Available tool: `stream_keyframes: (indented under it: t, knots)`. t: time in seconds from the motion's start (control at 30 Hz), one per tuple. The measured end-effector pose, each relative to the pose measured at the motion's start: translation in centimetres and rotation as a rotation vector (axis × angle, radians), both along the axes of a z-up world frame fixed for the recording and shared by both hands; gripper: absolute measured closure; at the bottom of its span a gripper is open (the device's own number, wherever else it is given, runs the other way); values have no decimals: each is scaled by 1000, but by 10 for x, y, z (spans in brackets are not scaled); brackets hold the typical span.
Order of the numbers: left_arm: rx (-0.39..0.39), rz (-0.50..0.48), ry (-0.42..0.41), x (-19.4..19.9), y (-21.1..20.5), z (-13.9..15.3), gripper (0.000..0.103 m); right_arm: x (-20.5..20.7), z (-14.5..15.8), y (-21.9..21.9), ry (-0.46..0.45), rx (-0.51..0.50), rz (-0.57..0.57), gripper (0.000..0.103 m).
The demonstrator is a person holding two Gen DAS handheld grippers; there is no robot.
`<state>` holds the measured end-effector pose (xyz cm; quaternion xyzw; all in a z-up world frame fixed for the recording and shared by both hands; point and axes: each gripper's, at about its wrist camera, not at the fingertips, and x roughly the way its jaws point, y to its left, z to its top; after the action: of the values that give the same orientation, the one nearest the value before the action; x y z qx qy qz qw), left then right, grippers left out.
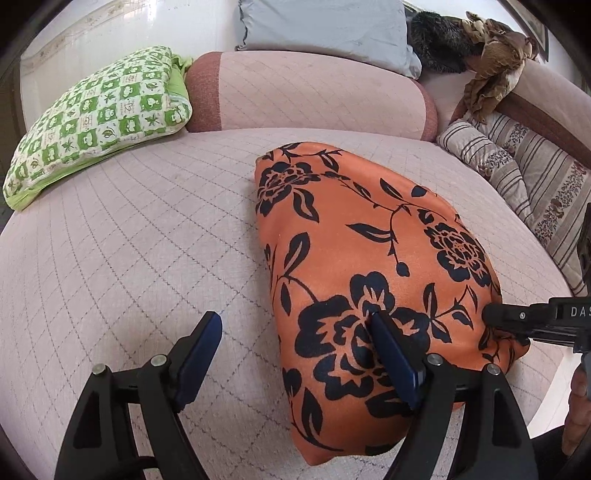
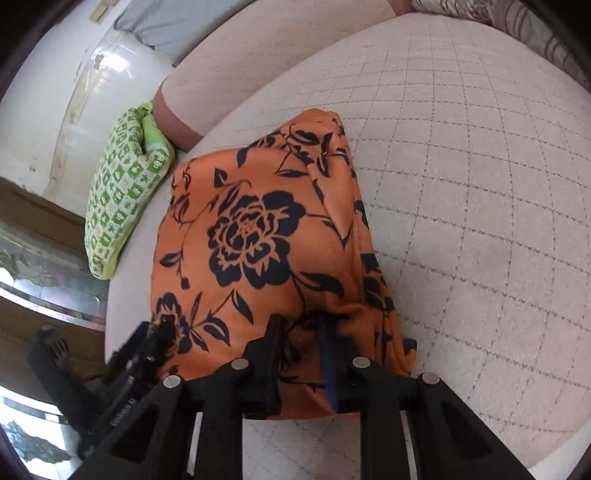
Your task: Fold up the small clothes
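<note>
An orange cloth with black flowers point(image 1: 354, 243) lies folded in a long bundle on the quilted pink mattress point(image 1: 129, 240). My left gripper point(image 1: 295, 328) is open at the cloth's near left edge. Its right finger point(image 1: 384, 339) rests on top of the fabric and its left finger stands over bare mattress. My right gripper point(image 1: 495, 314) comes in from the right and is shut on the cloth's near right corner. In the right wrist view that gripper point(image 2: 301, 332) stands narrow, with bunched orange cloth point(image 2: 251, 229) between its fingers. The left gripper point(image 2: 155, 336) shows blurred at the cloth's left corner.
A green checked pillow point(image 1: 99, 114) lies at the far left. A pink bolster point(image 1: 314, 92) and a grey pillow point(image 1: 325, 29) sit behind the cloth. A striped quilt point(image 1: 524, 173) and a brown crumpled cloth point(image 1: 491, 74) lie at the right. A hand point(image 1: 580, 406) shows at the right edge.
</note>
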<state>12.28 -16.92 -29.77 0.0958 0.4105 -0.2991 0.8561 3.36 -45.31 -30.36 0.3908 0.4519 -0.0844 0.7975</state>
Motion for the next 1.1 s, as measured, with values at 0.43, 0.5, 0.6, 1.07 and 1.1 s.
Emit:
stream_keyframes:
  t: [0.43, 0.5, 0.6, 1.07, 1.1]
  knots:
    - [-11, 65, 27, -9, 7, -5, 13, -4, -2, 3, -31, -25, 14, 81]
    - [-8, 69, 30, -12, 10, -4, 12, -8, -1, 4, -41, -25, 4, 80]
    - [-5, 72, 32, -16, 12, -2, 12, -16, 6, 6, -62, -20, -10, 79]
    - [13, 87, 1, -31, 20, 9, 12, -38, 33, 24, -174, -54, -21, 78]
    - [17, 88, 6, -31, 20, 8, 12, -34, 27, 24, -141, -44, -12, 78]
